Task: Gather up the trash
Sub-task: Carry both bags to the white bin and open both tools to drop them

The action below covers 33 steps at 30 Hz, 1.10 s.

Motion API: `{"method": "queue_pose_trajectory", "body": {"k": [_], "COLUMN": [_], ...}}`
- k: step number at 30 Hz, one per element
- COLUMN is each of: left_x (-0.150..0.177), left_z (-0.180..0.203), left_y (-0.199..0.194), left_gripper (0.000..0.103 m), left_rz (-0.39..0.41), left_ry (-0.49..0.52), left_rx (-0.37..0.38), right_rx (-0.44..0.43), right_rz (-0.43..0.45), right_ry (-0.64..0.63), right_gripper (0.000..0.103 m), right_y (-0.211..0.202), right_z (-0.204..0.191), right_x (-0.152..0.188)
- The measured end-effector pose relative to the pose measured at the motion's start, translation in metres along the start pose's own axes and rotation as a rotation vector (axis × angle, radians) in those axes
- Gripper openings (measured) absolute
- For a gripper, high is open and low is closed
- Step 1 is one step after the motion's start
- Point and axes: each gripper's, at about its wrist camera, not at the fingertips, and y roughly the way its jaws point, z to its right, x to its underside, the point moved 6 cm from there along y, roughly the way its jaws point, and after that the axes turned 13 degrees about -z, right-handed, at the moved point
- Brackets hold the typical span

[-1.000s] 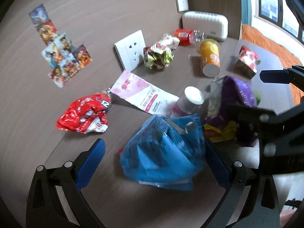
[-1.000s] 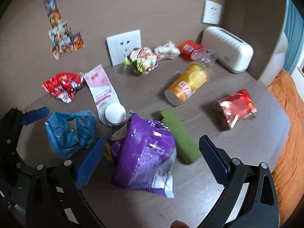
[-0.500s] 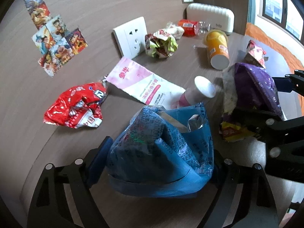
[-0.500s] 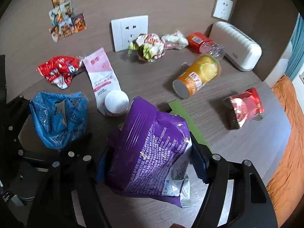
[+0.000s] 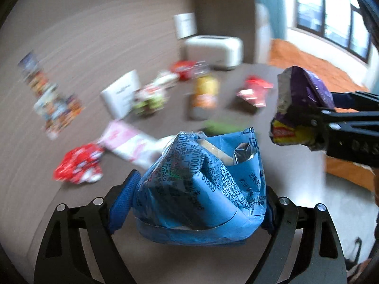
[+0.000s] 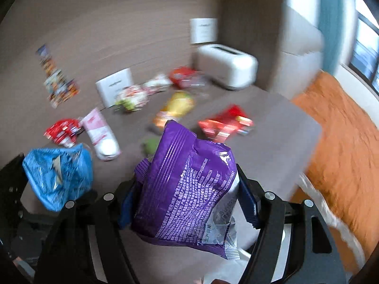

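Observation:
My left gripper [image 5: 196, 203] is shut on a crumpled blue wrapper [image 5: 201, 182] and holds it above the brown table [image 5: 142, 248]. My right gripper [image 6: 187, 196] is shut on a purple snack bag [image 6: 187, 189], also lifted off the table. The purple bag [image 5: 303, 104] and right gripper show at the right of the left wrist view. The blue wrapper [image 6: 56, 172] shows at the left of the right wrist view. Both views are blurred by motion.
Still on the table: a red wrapper [image 5: 78, 165], a pink pouch [image 5: 128, 142], a green-white crumpled wrapper [image 5: 149, 99], an orange cup on its side [image 5: 205, 94], a red snack bag [image 5: 253, 90], a green bar [image 5: 220, 125]. A white toaster [image 5: 213, 52] stands at the back. An orange bed [image 6: 343, 142] lies right.
Both grippers closed on their items and lifted them off the table, pulling back from the table. The view tilted up and is blurred.

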Motion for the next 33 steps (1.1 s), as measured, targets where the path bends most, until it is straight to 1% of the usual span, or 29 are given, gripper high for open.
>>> {"method": "queue_pose_trajectory", "body": {"k": [4, 6, 9, 11, 13, 16, 18, 21, 23, 26, 29, 32, 33], "left_x": [-0.014, -0.018, -0.021, -0.019, -0.018, -0.016, -0.011, -0.007, -0.001, 0.006, 0.022, 0.04, 0.047], "left_z": [0.065, 0.099, 0.154, 0.195, 0.226, 0.275, 0.302, 0.339, 0.362, 0.396, 0.424, 0.447, 0.452], "left_y": [-0.003, -0.002, 0.003, 0.011, 0.021, 0.048, 0.064, 0.104, 0.141, 0.196, 0.251, 0.305, 0.316], "left_gripper": [0.084, 0.084, 0.084, 0.084, 0.084, 0.084, 0.084, 0.084, 0.084, 0.084, 0.084, 0.084, 0.084], "left_rz": [0.026, 0.035, 0.033, 0.023, 0.008, -0.046, -0.067, -0.132, -0.192, -0.259, -0.345, -0.396, -0.406], "left_ry": [0.139, 0.206, 0.301, 0.367, 0.411, 0.465, 0.485, 0.501, 0.511, 0.527, 0.524, 0.549, 0.551], "left_rx": [0.106, 0.156, 0.239, 0.285, 0.32, 0.354, 0.36, 0.366, 0.357, 0.317, 0.329, 0.313, 0.309], "right_rx": [0.043, 0.086, 0.159, 0.2, 0.227, 0.234, 0.225, 0.195, 0.174, 0.146, 0.117, 0.088, 0.078], "right_rz": [0.002, 0.0, -0.018, -0.035, -0.06, -0.101, -0.127, -0.168, -0.195, -0.225, -0.302, -0.342, -0.352], "right_ry": [0.173, 0.269, 0.376, 0.426, 0.473, 0.523, 0.546, 0.575, 0.598, 0.633, 0.682, 0.727, 0.735], "right_gripper": [0.072, 0.072, 0.072, 0.072, 0.072, 0.072, 0.072, 0.072, 0.072, 0.072, 0.072, 0.071, 0.071], "right_y": [-0.017, -0.026, -0.032, -0.033, -0.03, -0.017, 0.0, 0.035, 0.063, 0.104, 0.164, 0.207, 0.224], "right_z": [0.065, 0.101, 0.146, 0.17, 0.195, 0.229, 0.25, 0.279, 0.299, 0.327, 0.357, 0.377, 0.384], "right_x": [0.028, 0.05, 0.08, 0.099, 0.12, 0.143, 0.155, 0.17, 0.184, 0.2, 0.226, 0.249, 0.258]}}
